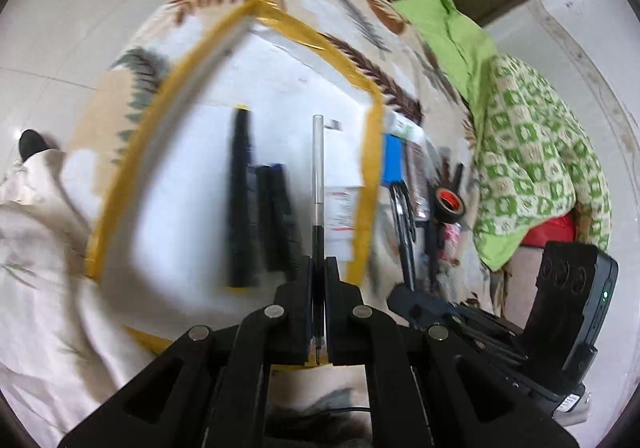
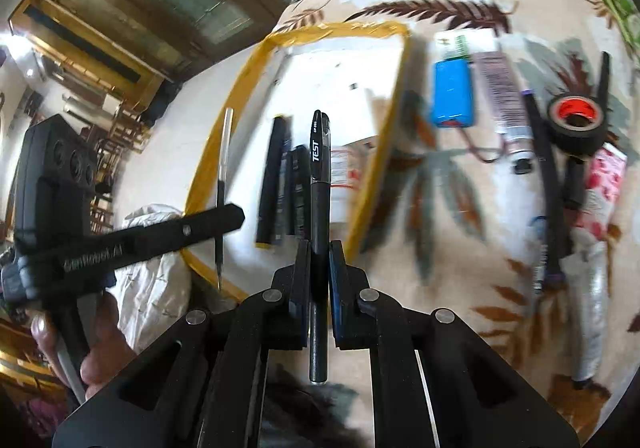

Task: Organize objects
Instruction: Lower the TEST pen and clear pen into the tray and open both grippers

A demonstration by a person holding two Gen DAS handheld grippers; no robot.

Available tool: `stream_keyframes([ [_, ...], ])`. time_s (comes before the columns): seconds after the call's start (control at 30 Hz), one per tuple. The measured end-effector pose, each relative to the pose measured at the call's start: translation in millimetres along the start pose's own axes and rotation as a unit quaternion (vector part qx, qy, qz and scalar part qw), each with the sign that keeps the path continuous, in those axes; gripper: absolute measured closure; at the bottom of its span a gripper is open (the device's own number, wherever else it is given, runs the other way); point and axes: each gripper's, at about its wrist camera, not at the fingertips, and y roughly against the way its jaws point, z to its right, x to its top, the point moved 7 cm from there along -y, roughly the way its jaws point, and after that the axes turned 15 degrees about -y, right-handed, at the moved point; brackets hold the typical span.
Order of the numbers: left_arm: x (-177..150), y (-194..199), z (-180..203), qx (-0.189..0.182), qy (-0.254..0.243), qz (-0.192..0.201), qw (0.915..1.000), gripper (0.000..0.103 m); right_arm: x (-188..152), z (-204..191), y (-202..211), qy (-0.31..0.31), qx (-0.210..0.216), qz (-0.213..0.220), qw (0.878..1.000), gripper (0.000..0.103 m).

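- Left wrist view: left gripper point(image 1: 319, 268) pinching a clear pen refill point(image 1: 318, 176), jaws closed on it, hanging above the yellow-taped white box point(image 1: 370, 152) holding black markers point(image 1: 240, 196).
- Right wrist view: right gripper point(image 2: 319, 248) clamping a black pen point(image 2: 319, 184) tight, pointing over the same box; blue battery pack point(image 2: 451, 92) and tape roll point(image 2: 576, 120) lying beside it on the leaf-print bedspread point(image 2: 440, 228).
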Motion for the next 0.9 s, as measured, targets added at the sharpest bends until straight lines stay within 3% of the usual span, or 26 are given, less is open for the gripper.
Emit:
stream_keyframes([
  [0.3, 5, 4, -42, 0.033, 0.005, -0.012, 0.9994, 0.100, -4, -29, -27, 0.023, -0.002, -0.024, 0.999, 0.095],
  [0.57, 3, -11, -63, 0.031, 0.013, -0.026, 0.9991, 0.100, 12, -36, -69, 0.035, -0.054, -0.030, 0.997, 0.095],
  [0.9, 1, -21, -63, 0.046, 0.000, -0.044, 0.9980, 0.100, 28, -27, -86, 0.048, -0.102, -0.025, 0.993, 0.095],
])
